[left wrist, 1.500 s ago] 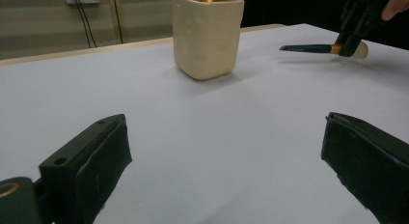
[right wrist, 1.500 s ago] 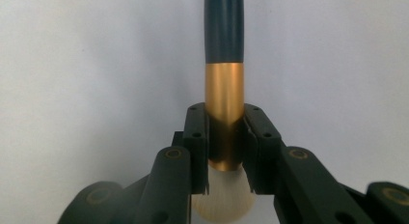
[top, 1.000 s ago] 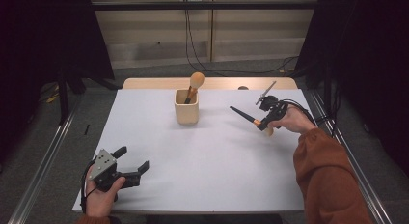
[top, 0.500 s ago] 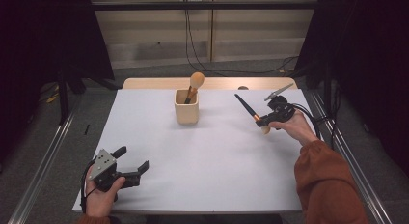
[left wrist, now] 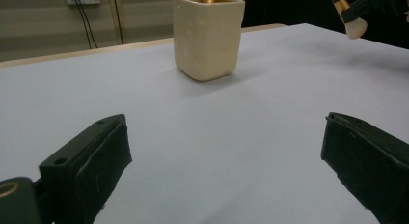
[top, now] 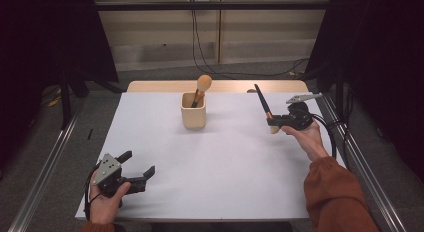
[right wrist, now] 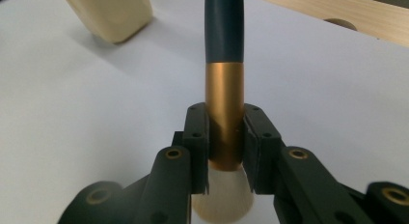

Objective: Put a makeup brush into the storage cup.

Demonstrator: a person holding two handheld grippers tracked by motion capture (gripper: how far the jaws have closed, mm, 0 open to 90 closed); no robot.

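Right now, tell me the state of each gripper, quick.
Left gripper: open, holding nothing, low over the white table.
Right gripper: shut on the gold ferrule of the dark-handled makeup brush.

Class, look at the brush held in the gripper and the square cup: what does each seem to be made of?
Makeup brush: a shiny copper-coloured band, likely metal; a dark glossy handle, plastic or lacquered wood; pale soft bristles. Square cup: cream, matte, slightly uneven walls, probably ceramic, possibly moulded plastic.

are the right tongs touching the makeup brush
Touching: the right gripper view shows the right tongs clamped on both sides of the makeup brush, at its gold collar.
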